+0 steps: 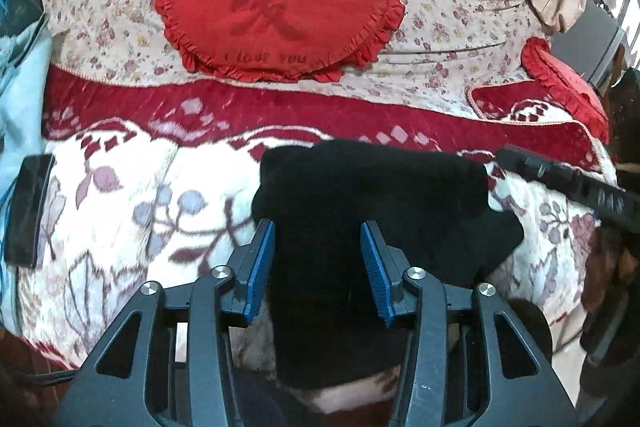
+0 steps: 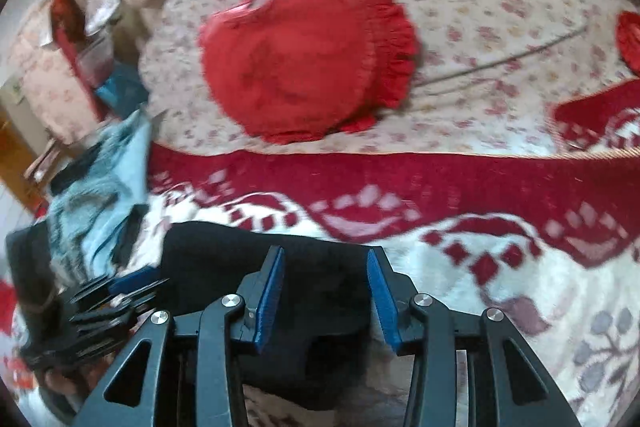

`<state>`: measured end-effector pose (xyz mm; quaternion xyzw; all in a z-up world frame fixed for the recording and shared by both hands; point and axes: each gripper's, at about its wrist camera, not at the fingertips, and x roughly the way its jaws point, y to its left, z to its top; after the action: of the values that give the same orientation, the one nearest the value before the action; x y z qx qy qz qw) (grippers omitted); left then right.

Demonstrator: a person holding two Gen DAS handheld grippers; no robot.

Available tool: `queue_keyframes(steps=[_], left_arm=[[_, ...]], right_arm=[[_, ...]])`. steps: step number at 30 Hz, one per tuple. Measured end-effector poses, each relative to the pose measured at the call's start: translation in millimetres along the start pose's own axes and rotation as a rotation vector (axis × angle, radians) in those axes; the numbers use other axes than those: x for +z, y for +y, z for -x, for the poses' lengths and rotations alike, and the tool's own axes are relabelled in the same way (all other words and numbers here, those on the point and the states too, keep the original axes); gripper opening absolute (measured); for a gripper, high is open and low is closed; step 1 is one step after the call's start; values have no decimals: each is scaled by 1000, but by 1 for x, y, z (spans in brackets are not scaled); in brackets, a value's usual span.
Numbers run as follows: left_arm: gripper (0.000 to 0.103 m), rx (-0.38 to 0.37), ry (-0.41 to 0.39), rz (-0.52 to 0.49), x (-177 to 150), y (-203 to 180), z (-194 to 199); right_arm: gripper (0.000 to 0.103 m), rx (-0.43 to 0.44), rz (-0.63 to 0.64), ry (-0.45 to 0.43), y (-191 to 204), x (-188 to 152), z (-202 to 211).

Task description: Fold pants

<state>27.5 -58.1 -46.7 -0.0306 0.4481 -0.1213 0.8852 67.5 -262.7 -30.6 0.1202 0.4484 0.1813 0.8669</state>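
Black pants (image 1: 360, 199) lie bunched on the red and white floral blanket (image 1: 120, 195) near the bed's front edge. My left gripper (image 1: 318, 231) is open, its blue pads either side of the pants, with nothing pinched. In the right wrist view the pants (image 2: 224, 255) lie low and left. My right gripper (image 2: 326, 259) is open over their right part. The right gripper's black body (image 1: 568, 183) shows at the right of the left wrist view. The left gripper (image 2: 104, 307) shows at the lower left of the right wrist view.
A red heart-shaped pillow (image 1: 276, 3) lies on the floral sheet (image 1: 460, 7) behind the blanket. A second red pillow (image 1: 564, 87) sits at the right. Light blue cloth (image 2: 100, 195) lies at the left. A dark phone-like slab (image 1: 28, 211) rests on the blanket's left side.
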Motion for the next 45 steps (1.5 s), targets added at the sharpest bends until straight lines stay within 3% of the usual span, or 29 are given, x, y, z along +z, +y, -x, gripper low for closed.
queue_keyframes(steps=[5, 9, 12, 16, 21, 27, 39, 45], left_arm=[[62, 62, 19, 38, 11, 8, -20], [66, -3, 90, 148, 15, 33, -44], [66, -24, 103, 165, 15, 35, -48], [66, -15, 95, 127, 10, 29, -38], [66, -19, 93, 121, 1, 26, -29], [66, -5, 100, 120, -10, 22, -29], [66, 42, 76, 88, -19, 13, -2], [68, -43, 89, 170, -24, 32, -2]], right_arm=[[41, 31, 107, 105, 30, -7, -41], [41, -28, 123, 180, 34, -11, -83], [42, -36, 124, 172, 33, -7, -95], [42, -32, 126, 191, 35, -11, -78], [42, -27, 128, 217, 36, -42, -44], [42, -40, 141, 235, 37, -76, -31], [45, -29, 65, 175, 27, -64, -8], [55, -3, -75, 172, -14, -59, -25]])
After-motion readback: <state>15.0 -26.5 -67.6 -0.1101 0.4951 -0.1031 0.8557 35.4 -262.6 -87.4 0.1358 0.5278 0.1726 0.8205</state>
